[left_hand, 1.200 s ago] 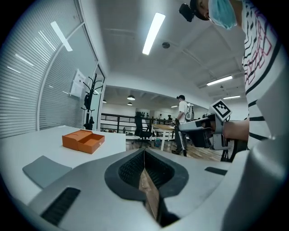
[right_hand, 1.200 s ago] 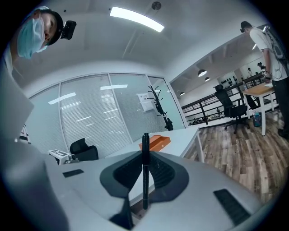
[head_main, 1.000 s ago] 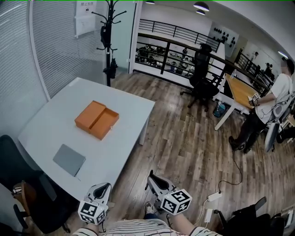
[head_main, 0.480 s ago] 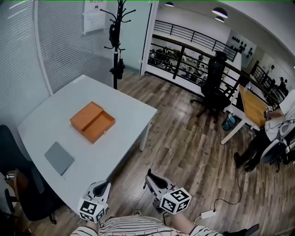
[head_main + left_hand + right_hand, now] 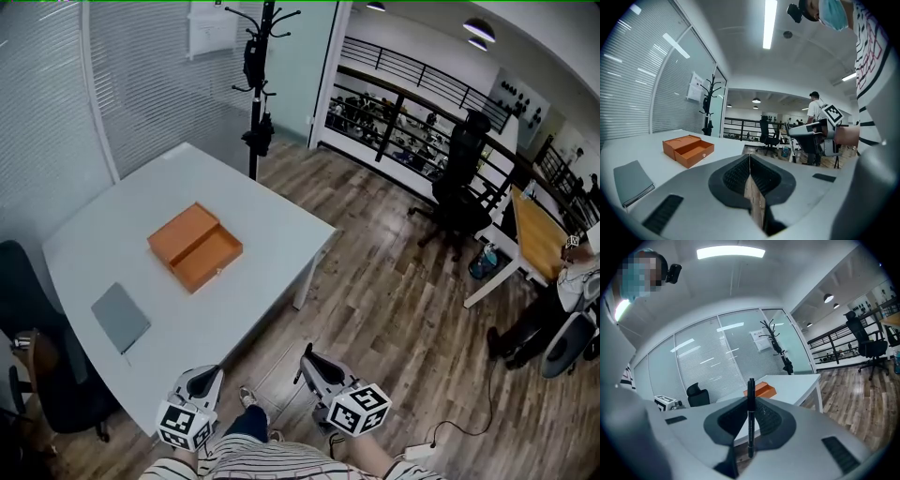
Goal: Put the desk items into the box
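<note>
Left gripper (image 5: 212,374) and right gripper (image 5: 306,356), in our head view, hang off the white table's (image 5: 272,234) near edge, well apart from the open orange box (image 5: 195,247). A grey notebook (image 5: 120,317) lies nearer us than the box, with bare tabletop around both. In our left gripper view, the jaws meet with nothing between them, and the box is ahead to the left. In our right gripper view, the jaws clamp a black pen (image 5: 750,418) upright, and the box is just beyond it.

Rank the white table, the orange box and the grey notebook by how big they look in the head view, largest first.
1. white table: by far the largest.
2. orange box: open, clearly smaller than the table.
3. grey notebook: smallest, even though it lies nearer the camera than the box.
</note>
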Tool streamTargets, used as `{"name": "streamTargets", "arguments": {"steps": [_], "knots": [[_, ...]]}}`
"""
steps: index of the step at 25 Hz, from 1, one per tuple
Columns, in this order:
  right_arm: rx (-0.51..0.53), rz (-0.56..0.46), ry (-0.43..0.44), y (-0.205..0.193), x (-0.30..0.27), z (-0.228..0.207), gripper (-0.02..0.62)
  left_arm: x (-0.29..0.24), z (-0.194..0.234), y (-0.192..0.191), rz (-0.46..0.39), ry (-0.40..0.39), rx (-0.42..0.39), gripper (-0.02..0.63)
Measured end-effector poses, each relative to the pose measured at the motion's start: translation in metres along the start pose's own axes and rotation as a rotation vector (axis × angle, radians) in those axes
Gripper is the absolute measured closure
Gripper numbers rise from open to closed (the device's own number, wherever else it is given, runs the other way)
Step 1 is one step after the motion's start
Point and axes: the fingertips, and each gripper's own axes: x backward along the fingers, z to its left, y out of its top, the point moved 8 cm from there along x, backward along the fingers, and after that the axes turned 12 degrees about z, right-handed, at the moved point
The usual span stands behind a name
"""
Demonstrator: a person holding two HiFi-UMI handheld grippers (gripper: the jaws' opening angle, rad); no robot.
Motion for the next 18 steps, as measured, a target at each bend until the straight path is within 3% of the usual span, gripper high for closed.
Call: {"name": "streamTargets", "arguments": {"steps": [8,18], "knots": [[0.036,0.032,0.025,0.047,-0.067,-0.025,0.536,-0.047,0.057,0.029,-0.021,0.02,0.027,0.581],[0.159,0.089,0.117,0.117,-0.186,-0.035,0.537,-0.058,0.152,0.045,-0.053,0.183,0.115,0.581]]}}
